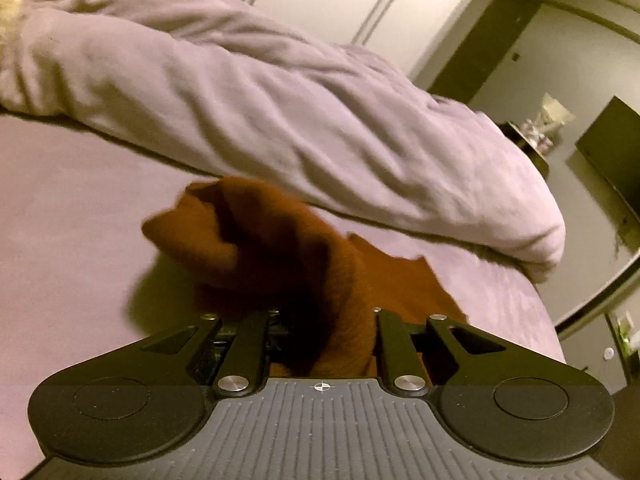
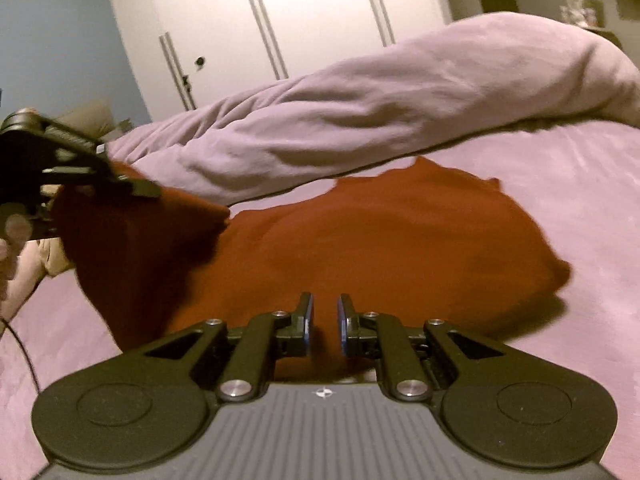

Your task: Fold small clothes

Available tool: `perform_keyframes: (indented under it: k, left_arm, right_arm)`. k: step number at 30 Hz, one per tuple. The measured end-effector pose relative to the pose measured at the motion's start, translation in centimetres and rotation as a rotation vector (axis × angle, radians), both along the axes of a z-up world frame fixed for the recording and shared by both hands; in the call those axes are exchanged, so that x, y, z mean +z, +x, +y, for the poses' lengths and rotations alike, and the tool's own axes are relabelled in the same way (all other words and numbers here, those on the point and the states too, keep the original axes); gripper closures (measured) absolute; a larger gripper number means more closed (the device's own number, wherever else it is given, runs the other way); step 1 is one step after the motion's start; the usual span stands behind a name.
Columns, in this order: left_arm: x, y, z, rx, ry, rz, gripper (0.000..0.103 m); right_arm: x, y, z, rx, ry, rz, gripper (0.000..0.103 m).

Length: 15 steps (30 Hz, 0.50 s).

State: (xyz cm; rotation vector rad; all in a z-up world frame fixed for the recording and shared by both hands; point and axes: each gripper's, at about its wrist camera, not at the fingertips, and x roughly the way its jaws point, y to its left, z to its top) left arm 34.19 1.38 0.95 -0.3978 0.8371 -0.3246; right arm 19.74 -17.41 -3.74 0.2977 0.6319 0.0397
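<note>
A rust-brown garment [image 2: 400, 240] lies spread on the mauve bed sheet [image 2: 580, 208]. Its left end is raised, and my left gripper [image 2: 136, 190] is shut on it at the left edge of the right wrist view. In the left wrist view the same garment [image 1: 256, 240] bunches up and drapes over my left gripper [image 1: 324, 320], hiding the fingertips. My right gripper [image 2: 325, 320] hovers over the garment's near edge. Its blue pads [image 2: 309, 320] are closed down to a narrow slit, and I see no cloth pinched between them.
A rumpled lilac duvet [image 2: 400, 92] lies heaped across the bed just behind the garment. White wardrobe doors [image 2: 280, 20] stand beyond it. A person's hand [image 2: 10, 240] and a thin cable [image 2: 24, 344] show at the left edge. The bed's far corner [image 1: 540, 292] drops off to the floor.
</note>
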Motion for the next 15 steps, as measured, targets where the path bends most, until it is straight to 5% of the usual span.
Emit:
perform_keyframes:
  k: [4, 8, 12, 15]
  left_arm:
    - [-2.4, 0.0, -4.9, -0.049, 0.099, -0.005, 0.084]
    - [-5.3, -0.2, -6.1, -0.093, 0.114, 0.041, 0.077]
    - [-3.1, -2.2, -4.5, -0.152, 0.039, -0.005, 0.054]
    - [-0.1, -5.1, -2.0, -0.180, -0.045, -0.079, 0.047]
  right_arm:
    - [-0.2, -0.5, -1.6, -0.020, -0.015, 0.015, 0.091]
    - [-0.7, -0.9, -2.6, -0.037, -0.014, 0.040, 0.091]
    - [-1.1, -1.3, -3.1, -0.049, 0.004, 0.056, 0.091]
    - [-1.1, -1.5, -3.1, -0.047, -0.002, 0.062, 0.090]
